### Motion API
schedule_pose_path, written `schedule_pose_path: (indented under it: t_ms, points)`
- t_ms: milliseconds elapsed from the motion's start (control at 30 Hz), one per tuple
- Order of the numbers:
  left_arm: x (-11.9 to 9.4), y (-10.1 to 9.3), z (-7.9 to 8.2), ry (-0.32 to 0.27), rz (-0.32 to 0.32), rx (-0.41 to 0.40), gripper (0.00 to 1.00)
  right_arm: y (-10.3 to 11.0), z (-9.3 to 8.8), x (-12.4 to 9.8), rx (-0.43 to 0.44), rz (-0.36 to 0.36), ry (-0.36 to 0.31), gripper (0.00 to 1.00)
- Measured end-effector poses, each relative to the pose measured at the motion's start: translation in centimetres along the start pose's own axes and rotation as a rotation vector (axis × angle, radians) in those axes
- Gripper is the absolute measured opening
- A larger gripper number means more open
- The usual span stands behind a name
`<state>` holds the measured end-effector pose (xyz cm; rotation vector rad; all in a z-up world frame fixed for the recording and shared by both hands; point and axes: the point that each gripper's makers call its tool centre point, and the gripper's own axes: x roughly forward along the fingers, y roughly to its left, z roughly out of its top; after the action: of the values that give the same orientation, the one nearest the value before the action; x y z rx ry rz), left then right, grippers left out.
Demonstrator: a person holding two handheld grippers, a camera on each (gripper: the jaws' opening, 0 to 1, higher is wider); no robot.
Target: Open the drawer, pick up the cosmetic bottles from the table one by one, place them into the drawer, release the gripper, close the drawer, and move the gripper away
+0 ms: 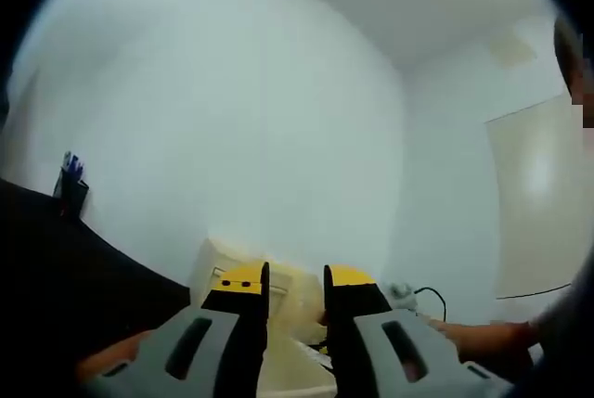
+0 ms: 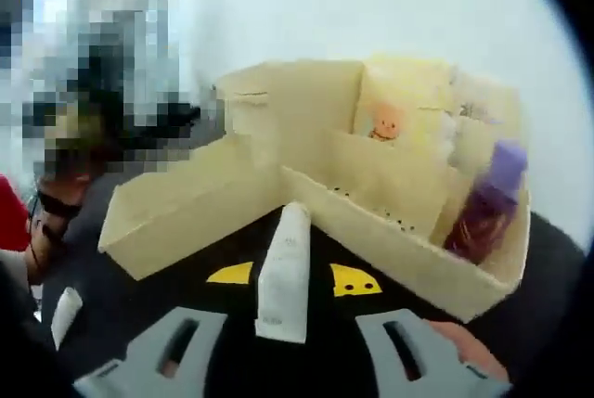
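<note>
Across the middle of the right gripper view the cream drawer unit (image 2: 278, 120) is standing with a drawer (image 2: 167, 222) pulled open at left; a purple bottle (image 2: 487, 203) is sitting in a compartment at right. The right gripper (image 2: 295, 279) is grasping a white tube (image 2: 283, 273), not yet placed. The left gripper (image 1: 295, 279), bottom centre of its view, is hovering unclenched and empty. Closing is still pending.
</note>
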<state>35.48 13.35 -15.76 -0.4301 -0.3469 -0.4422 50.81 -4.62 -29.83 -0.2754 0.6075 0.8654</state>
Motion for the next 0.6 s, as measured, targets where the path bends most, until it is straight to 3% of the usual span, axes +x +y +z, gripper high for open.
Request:
schedule_pose_path:
  t_ms: [167,267,367,600]
  points:
    - [-0.1,0.0,0.0,0.000,-0.002,0.012,0.27,0.4,-0.9,1.4,-0.075,-0.019,0.202,0.29]
    - [-0.2,0.1,0.2,-0.003,-0.003,0.009,0.27,-0.6,-1.5,2.4,-0.075,-0.065,0.278,0.27]
    - [-0.3,0.2,0.4,-0.011,-0.001,0.004,0.27,-0.3,-2.4,2.9,-0.009,-0.038,0.324,0.27]
    - [-0.4,0.2,0.7,-0.020,-0.005,-0.002,0.27,-0.3,-2.5,2.4,-0.030,-0.057,0.303,0.21]
